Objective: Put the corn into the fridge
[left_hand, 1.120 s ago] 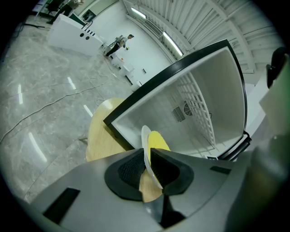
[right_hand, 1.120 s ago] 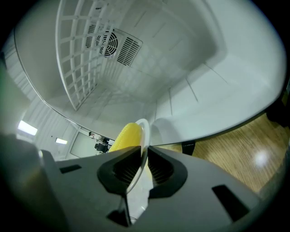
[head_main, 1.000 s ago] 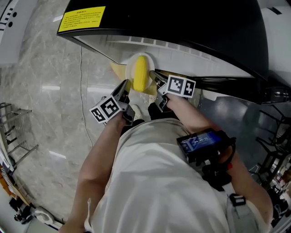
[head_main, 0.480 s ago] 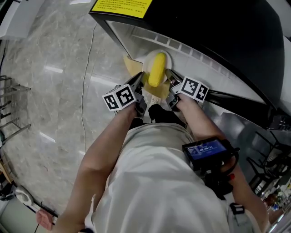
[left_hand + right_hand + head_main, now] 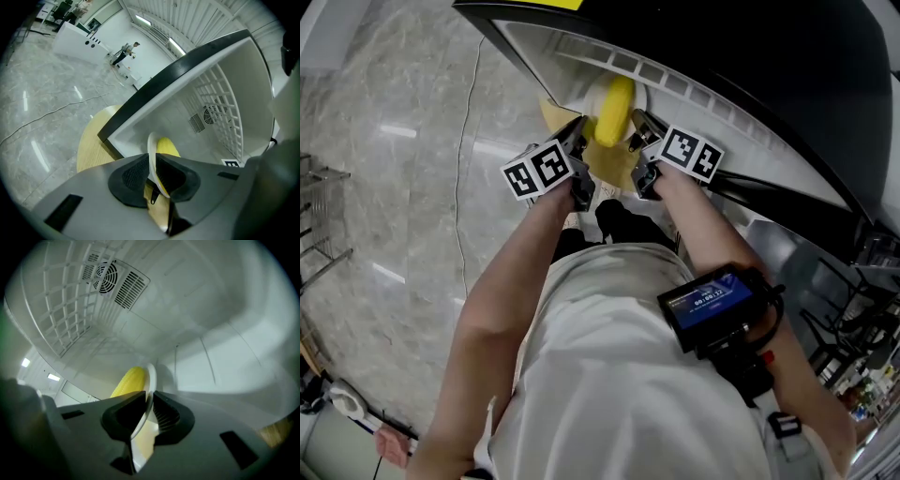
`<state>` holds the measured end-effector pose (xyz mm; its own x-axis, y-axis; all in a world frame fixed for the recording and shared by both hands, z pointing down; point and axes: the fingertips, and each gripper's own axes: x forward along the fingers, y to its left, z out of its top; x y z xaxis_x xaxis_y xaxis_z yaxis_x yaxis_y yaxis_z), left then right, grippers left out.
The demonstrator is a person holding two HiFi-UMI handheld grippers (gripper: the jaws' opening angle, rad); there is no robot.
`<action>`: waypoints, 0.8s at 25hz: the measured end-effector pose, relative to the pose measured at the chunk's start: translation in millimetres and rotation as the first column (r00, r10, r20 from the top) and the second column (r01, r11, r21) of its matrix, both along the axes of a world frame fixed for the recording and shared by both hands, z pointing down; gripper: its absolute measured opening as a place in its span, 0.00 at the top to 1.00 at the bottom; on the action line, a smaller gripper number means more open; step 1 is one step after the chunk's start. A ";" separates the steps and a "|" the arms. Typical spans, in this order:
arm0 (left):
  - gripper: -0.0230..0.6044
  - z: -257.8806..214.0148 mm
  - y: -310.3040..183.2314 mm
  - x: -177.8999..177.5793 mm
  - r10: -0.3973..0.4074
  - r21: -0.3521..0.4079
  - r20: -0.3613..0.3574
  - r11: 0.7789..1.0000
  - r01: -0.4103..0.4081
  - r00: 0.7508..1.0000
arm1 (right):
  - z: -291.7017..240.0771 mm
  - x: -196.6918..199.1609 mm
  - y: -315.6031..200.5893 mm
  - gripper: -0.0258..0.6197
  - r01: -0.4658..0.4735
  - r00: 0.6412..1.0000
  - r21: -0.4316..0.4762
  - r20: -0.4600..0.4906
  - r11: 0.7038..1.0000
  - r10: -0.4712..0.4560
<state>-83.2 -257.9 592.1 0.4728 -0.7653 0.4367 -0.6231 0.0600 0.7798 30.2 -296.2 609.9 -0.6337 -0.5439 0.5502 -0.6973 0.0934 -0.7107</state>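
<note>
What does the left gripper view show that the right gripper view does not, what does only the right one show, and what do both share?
Only the left gripper view shows the marble floor, a cable lying on it, and the fridge's black outer edge. Only the right gripper view shows the fridge's smooth moulded side wall. Both show their own gripper, the left gripper and the right gripper, shut on the rim of the white plate carrying the corn, plus the fan vent and wire rack inside.
</note>
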 end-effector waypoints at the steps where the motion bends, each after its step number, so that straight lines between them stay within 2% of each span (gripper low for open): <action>1: 0.88 0.8 -2.5 0.9 -0.001 0.000 0.001 1.000 0.001 1.000 | 0.5 1.1 -2.2 0.91 -0.003 1.000 0.002 -0.004 1.000 0.003; 20: 0.88 5.2 -58.0 24.2 0.002 0.023 0.128 1.000 -0.005 0.992 | 2.9 28.3 -43.0 0.90 -0.090 0.992 0.031 -0.088 0.995 0.093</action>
<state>-59.0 -315.9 597.2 0.4166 -0.7744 0.4762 -0.7180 0.0411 0.6948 58.5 -339.2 612.8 -0.5295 -0.6129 0.5865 -0.7644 0.0449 -0.6432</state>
